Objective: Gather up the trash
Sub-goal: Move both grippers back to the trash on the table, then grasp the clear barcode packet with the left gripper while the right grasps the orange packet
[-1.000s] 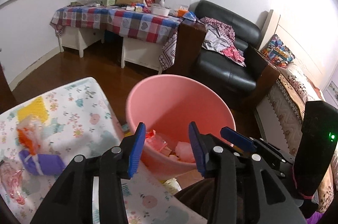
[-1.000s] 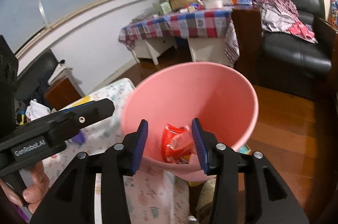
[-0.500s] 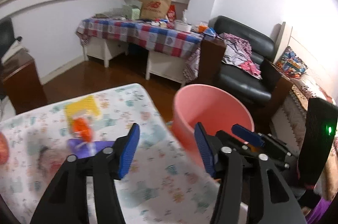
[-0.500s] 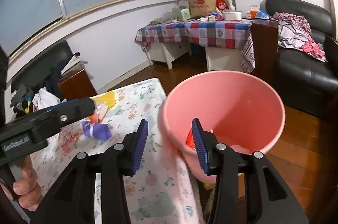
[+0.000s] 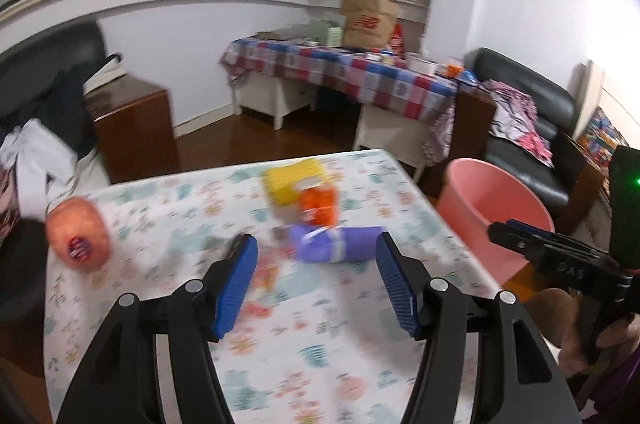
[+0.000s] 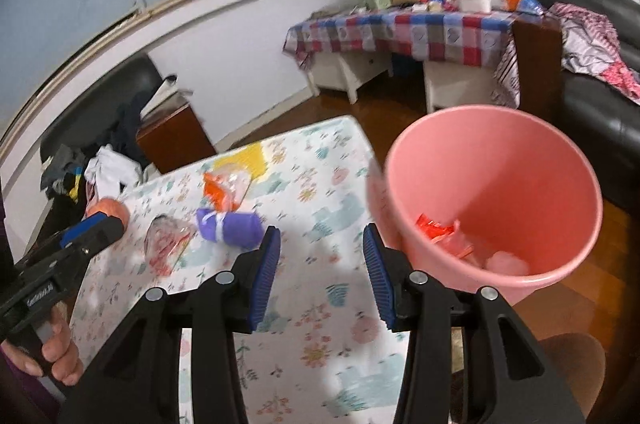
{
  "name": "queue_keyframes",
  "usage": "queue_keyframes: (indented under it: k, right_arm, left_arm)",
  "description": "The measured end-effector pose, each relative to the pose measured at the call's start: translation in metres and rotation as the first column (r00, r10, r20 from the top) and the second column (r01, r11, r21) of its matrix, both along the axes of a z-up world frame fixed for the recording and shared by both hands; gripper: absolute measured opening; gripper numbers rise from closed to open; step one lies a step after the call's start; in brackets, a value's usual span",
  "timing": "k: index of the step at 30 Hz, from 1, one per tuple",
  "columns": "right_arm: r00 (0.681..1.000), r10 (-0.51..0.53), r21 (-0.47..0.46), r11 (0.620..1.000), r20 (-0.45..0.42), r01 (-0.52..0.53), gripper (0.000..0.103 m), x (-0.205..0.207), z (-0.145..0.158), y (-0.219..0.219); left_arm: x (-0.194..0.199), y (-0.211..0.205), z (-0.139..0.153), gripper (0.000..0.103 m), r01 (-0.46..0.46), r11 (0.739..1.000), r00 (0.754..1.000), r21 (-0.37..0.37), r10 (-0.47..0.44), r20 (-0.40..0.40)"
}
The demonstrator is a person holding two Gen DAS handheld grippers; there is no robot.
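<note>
A low table [image 5: 360, 364] with a floral cloth fills the near part of the room, and the pink plastic bin [image 6: 496, 184] stands off its right edge on the wooden floor. Inside the bin lie a red wrapper [image 6: 434, 226] and some pale crumpled scraps near the bottom.

On the table the leftover rubbish sits in a loose cluster toward the far side. A yellow packet [image 5: 294, 178] lies farthest back, with an orange wrapper [image 5: 318, 204] touching its near edge. Just nearer than that is a purple rolled bundle [image 5: 336, 244] tied with a pale band. To its left lies a clear crinkled bag [image 6: 166, 238], though the blur makes it hard to say what is in it. Well off to the left, near the table's left edge, rests a peach-coloured ball of something with a sticker [image 5: 78, 238].

The left gripper [image 5: 316, 280] hangs over the table, pointed down at the purple bundle; its blue pads are wide apart and opening, with nothing gripped between them. The right gripper [image 6: 318, 274] hovers over the table's right side beside the bin, its pads partly apart and holding nothing. A hand [image 6: 56, 352] grips the handle of the left tool at the near left.
</note>
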State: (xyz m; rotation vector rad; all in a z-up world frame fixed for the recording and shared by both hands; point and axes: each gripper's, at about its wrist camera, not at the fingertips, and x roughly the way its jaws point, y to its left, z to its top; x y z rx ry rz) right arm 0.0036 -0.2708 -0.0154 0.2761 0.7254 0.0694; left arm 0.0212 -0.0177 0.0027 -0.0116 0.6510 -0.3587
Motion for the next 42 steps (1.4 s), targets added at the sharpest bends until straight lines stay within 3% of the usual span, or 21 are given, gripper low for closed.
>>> queue_keyframes:
  k: [5,10,17,26,34,37,42]
  right_arm:
    - [0.997,0.073,-0.031,0.997,-0.034,-0.074,0.044,0.007,-0.004,0.021]
    - [0.989,0.138,-0.067,0.988,-0.057,-0.142,0.044,0.013,-0.008,0.043]
    - [0.974,0.198,-0.087,0.974,-0.110,-0.208,0.044,0.018,-0.018,0.063]
    - [0.968,0.227,-0.060,0.970,-0.107,-0.235,0.044,0.033,-0.014,0.068]
    - [0.957,0.276,-0.062,0.957,-0.083,-0.282,0.044,0.064,-0.004,0.087]
    - [0.956,0.282,-0.078,0.954,-0.075,-0.288,0.044,0.078,-0.003,0.096]
    - [0.959,0.270,-0.062,0.959,-0.084,-0.275,0.044,0.102,-0.005,0.102]
  left_arm:
    - [0.010,0.046,-0.018,0.061,-0.064,0.998,0.996,-0.014,0.063,-0.055]
    - [0.018,0.065,-0.035,0.061,-0.087,0.995,0.990,-0.040,0.082,-0.117]
    - [0.031,0.050,-0.051,0.061,-0.037,0.998,0.987,-0.050,0.029,-0.159]
    - [0.057,0.036,-0.072,0.061,-0.013,0.999,0.982,-0.030,0.007,-0.190]
    - [0.050,0.037,-0.076,0.027,-0.014,0.999,0.985,-0.044,0.006,-0.172]
    - [0.047,0.044,-0.076,0.021,-0.029,0.997,0.984,-0.069,0.017,-0.176]
    - [0.040,0.055,-0.075,0.019,-0.053,0.993,0.984,-0.105,0.034,-0.174]
